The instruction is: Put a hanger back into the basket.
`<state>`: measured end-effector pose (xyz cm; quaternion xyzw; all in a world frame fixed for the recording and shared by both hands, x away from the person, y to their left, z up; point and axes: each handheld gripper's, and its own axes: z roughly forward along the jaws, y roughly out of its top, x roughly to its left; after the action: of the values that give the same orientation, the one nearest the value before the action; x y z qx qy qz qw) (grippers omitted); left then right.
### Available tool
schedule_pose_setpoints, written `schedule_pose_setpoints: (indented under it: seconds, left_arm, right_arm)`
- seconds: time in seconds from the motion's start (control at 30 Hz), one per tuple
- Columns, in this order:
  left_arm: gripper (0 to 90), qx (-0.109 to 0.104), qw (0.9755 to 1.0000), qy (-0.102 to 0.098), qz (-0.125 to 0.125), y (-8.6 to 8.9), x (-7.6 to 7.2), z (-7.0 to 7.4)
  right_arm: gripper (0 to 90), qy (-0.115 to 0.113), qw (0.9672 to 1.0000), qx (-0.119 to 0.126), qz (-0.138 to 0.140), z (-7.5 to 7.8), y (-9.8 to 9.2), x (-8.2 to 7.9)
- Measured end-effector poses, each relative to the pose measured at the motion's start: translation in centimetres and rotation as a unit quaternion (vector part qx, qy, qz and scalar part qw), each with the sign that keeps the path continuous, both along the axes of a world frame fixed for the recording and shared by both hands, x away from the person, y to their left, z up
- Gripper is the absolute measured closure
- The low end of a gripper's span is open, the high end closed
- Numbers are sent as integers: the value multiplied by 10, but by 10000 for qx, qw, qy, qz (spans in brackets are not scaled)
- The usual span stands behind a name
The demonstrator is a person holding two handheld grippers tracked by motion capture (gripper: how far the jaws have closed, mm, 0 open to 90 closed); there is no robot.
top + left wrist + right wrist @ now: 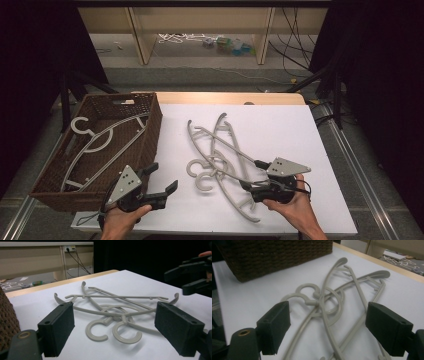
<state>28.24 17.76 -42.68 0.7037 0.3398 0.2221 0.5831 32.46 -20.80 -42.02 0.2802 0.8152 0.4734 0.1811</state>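
Nearby, tangled hangers overlapping, both hand-held grippers spread, empty, hanger ends cut off.

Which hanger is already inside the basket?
The lone grey hanger lying in the brown woven basket on the left. The other hangers lie tangled in a pile on the white table, outside the basket.

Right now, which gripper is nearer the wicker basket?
Left. The left gripper hovers just beside the basket's near corner; the right gripper is farther off, over the tangled hangers.
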Motion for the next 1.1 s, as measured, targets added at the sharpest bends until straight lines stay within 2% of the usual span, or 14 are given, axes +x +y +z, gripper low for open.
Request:
schedule_pose_setpoints:
  seconds: [0.23, 0.3, 0.37, 0.57, 0.67, 0.7, 0.73, 0.8, 0.9, 1.03, 1.1]
  left_arm:
    - [161, 55, 10000, 32, 15, 1, -1, -1]
    - [162, 58, 10000, 38, 36, 2, 0, -2]
    - [162, -6, 10000, 42, 12, 2, 1, -3]
    - [162, 68, 10000, 62, -6, 3, 1, -4]
    - [162, 77, 9999, 65, -12, 3, 1, -4]
    - [161, 74, 10000, 66, -8, 3, 1, -4]
    - [162, 75, 10000, 64, -7, 3, 2, -4]
    - [162, 76, 10000, 62, -17, 3, 2, -4]
    - [162, 77, 10000, 63, -3, 3, 2, -4]
    - [163, 36, 9999, 122, 36, 3, 1, -5]
    - [163, 78, 9999, 75, 5, 4, 2, -4]
  right_arm:
    - [248, 246, 9980, -571, 138, -9, 5, 18]
    - [249, 316, 9972, -651, 179, -11, 6, 23]
    - [267, 281, 9967, -735, 197, -12, 8, 27]
    - [302, 382, 9929, -1073, 336, -19, 16, 38]
    - [328, 461, 9896, -1289, 443, -22, 19, 41]
    - [330, 405, 9898, -1293, 440, -24, 22, 42]
    - [339, 484, 9879, -1384, 514, -23, 22, 42]
    - [373, 481, 9868, -1437, 576, -26, 27, 43]
    - [414, 656, 9839, -1533, 650, -30, 32, 45]
    - [487, 848, 9783, -1730, 755, -37, 38, 50]
    - [526, 943, 9754, -1828, 791, -39, 40, 52]
